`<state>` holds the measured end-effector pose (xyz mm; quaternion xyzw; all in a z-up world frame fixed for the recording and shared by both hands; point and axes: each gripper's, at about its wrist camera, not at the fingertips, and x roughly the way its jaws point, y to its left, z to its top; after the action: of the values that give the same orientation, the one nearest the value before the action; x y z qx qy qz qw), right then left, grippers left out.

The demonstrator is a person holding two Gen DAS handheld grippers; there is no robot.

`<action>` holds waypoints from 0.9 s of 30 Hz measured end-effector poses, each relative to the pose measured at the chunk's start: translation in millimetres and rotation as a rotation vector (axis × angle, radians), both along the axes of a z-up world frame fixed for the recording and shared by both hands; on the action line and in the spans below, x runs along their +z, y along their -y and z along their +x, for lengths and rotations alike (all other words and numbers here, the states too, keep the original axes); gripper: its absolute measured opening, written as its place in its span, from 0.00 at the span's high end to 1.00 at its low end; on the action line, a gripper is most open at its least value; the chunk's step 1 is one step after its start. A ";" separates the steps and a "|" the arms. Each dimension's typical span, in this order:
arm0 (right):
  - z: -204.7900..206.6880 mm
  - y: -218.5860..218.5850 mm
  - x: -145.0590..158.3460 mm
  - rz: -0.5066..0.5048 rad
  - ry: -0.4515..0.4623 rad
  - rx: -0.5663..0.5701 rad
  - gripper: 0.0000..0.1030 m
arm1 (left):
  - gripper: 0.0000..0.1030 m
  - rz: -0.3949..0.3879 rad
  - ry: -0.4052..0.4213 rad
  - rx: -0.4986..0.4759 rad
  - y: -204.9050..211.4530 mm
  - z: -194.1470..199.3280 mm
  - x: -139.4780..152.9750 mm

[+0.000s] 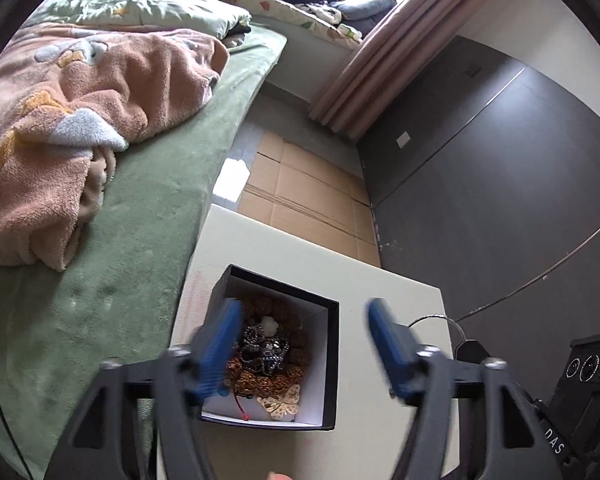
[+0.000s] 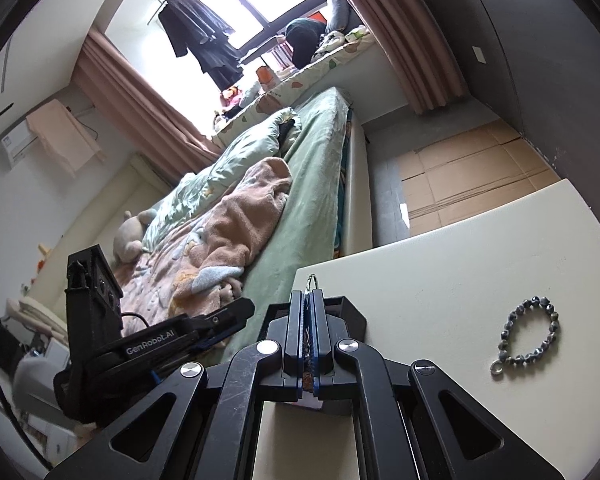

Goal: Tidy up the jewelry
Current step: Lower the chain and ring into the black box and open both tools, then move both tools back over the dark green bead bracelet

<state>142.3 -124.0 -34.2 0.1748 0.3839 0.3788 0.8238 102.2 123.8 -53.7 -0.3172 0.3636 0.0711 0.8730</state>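
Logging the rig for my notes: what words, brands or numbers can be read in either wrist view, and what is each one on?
"GenRobot.AI": on the side of the left gripper, seen in the right wrist view.
"DAS": on a black device at the lower right of the left wrist view; possibly cut off.
Air conditioner label: too small to read.

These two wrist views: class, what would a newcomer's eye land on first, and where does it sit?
First, the open black box on the white table, heaped with tangled jewelry, framed by the left gripper with its blue fingers spread. Next, the dark beaded bracelet lying alone on the table right of the shut right gripper.
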 end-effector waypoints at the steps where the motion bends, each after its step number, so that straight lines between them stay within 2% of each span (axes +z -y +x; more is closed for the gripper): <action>1: -0.2 -3.1 -1.5 -0.002 -0.005 0.006 0.96 | 0.07 0.003 0.015 0.017 -1.8 -4.1 2.2; 5: -3.4 -17.8 -8.1 0.006 -0.022 0.036 0.96 | 0.07 0.017 0.029 0.046 -8.0 -16.0 9.3; 10: 0.5 -39.8 -22.2 0.061 -0.054 0.070 0.95 | 0.07 -0.006 0.027 0.073 -17.6 -25.9 9.6; 11: 3.1 -43.2 -27.4 0.059 -0.078 0.083 0.89 | 0.07 0.000 0.026 0.081 -18.8 -27.6 9.8; 12: 5.9 -45.7 -32.7 0.054 -0.113 0.090 0.74 | 0.07 0.006 0.025 0.086 -19.7 -29.3 10.0; 13: 7.8 -44.6 -38.5 0.052 -0.150 0.084 0.64 | 0.07 0.009 0.023 0.088 -21.5 -29.2 9.1; 14: 8.1 -41.1 -42.1 0.052 -0.172 0.070 0.47 | 0.07 0.010 0.021 0.088 -21.4 -29.7 8.9; 15: 7.2 -37.7 -42.6 0.052 -0.175 0.059 0.35 | 0.07 0.010 0.019 0.085 -20.7 -30.5 8.6; 17: 5.2 -27.5 -38.1 0.052 -0.160 0.037 0.28 | 0.07 0.011 0.018 0.079 -17.1 -30.5 8.5; 19: 3.9 -11.8 -31.9 0.060 -0.150 0.006 0.25 | 0.07 0.016 0.022 0.065 -10.9 -31.0 9.9; 22: 4.4 14.8 -25.1 0.046 -0.134 -0.064 0.10 | 0.07 0.037 0.029 0.032 3.7 -28.7 12.7; 27: 9.8 61.0 -23.3 0.011 -0.147 -0.143 0.09 | 0.07 0.096 0.039 -0.060 37.5 -21.3 17.6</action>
<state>152.1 -185.0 -57.5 0.2334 0.4279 0.3073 0.8173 80.9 86.3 -36.1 -0.2654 0.3520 0.0559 0.8958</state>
